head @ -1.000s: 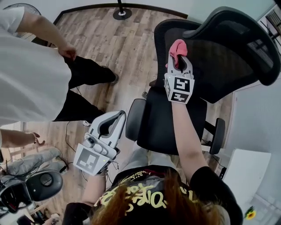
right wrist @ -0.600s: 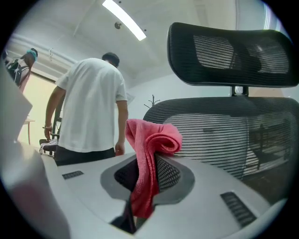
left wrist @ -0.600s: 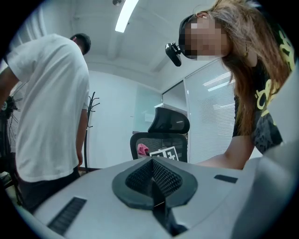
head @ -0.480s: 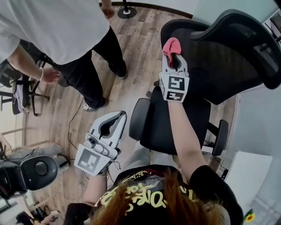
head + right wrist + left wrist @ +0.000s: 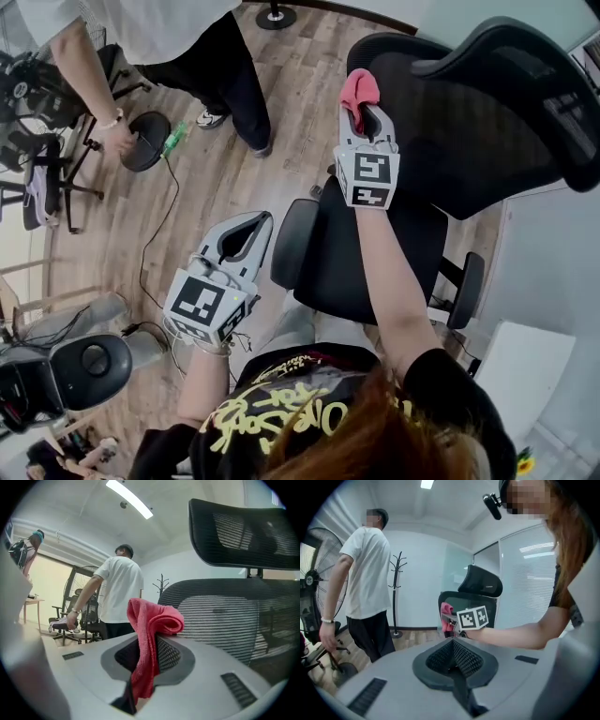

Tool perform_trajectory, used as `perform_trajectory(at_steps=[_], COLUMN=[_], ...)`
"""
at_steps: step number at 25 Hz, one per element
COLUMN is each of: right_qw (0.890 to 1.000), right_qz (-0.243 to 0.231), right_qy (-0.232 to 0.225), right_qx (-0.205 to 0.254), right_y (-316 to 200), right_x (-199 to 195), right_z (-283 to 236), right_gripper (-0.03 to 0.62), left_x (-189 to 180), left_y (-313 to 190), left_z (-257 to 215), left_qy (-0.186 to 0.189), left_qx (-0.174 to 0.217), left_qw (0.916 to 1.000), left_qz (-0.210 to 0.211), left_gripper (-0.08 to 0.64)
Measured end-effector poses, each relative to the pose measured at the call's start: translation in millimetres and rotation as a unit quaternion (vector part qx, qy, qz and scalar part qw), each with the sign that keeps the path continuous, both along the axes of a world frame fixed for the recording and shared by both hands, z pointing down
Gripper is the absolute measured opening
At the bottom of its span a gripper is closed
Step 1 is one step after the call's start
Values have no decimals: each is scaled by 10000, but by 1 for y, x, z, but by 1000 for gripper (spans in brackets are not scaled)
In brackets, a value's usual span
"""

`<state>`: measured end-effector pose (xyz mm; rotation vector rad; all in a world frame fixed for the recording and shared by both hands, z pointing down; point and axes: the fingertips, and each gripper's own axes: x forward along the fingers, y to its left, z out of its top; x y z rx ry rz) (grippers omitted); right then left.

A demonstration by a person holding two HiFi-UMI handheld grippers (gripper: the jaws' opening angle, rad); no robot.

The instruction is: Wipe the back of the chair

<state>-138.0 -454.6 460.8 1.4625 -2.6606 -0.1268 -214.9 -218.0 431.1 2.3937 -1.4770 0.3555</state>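
1. The office chair (image 5: 349,267) fills the right side of the head view. Its black mesh back (image 5: 459,131) rises on the far right, with the headrest (image 5: 525,75) above it. The back is the surface to be wiped, and its long axis runs upright from seat to headrest.
2. A bystander (image 5: 159,28) in a white shirt stands at the far left on the wooden floor (image 5: 216,187), well apart from the chair and taking no part in the work.
3. The right gripper (image 5: 364,117) is raised at the left edge of the mesh back, with its jaws clamped together on a pink cloth (image 5: 359,89). In the right gripper view the cloth (image 5: 149,634) is folded over the jaw tips and hangs down between them. The mesh back (image 5: 220,616) lies just beyond it and to the right. No view settles whether cloth and mesh touch.
4. The left gripper (image 5: 251,223) hangs low and near, beside the chair's left armrest (image 5: 286,248). Its jaws are together with nothing between them, as the left gripper view (image 5: 453,653) confirms. It is well apart from the back.
5. The right gripper is plainly the nearer one. The coming stroke probably calls for pressing the cloth rightward and away onto the mesh, then sweeping along the upright panel.
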Motion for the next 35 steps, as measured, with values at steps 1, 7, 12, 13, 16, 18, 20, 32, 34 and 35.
perform_trajectory(at_steps=[1,7,12,13,16,18,20,32,34,35], right_qw=[10000,9999,9995,9993,9980,9964,9941,9626,9579,9560], right_qz=[-26,-40,252,334,621,844,1079,2663,2812,2865], right_qy=[9,-85,-111,-93,-24,22,92,233,249,258], right_qx=[17,138,156,151,116,80,42,-446,-532,-566], right_y=[2,20,38,41,49,55,60,65,63,61], right_x=[0,22,75,88,133,168,203,408,429,437], right_z=[-2,-13,-12,-11,-4,1,5,45,51,53], right_gripper=[60,61,60,61,61,60,61,60,60,61], left_x=[0,14,36,41,58,70,82,124,130,133], left_y=[-1,-3,-9,-10,-14,-17,-19,-41,-41,-40], left_z=[5,16,18,18,22,24,27,55,56,55], left_qy=[-13,-35,17,19,31,45,55,-105,-90,-86], left_qx=[-118,-371,-320,-303,-258,-230,-208,-223,-200,-196], left_qw=[9999,9992,9990,9989,9986,9984,9983,9981,9980,9980], left_qz=[-18,114,324,360,458,508,540,560,585,595], left_gripper=[-8,-8,-8,-8,-8,-8,-8,-8,-8,-8])
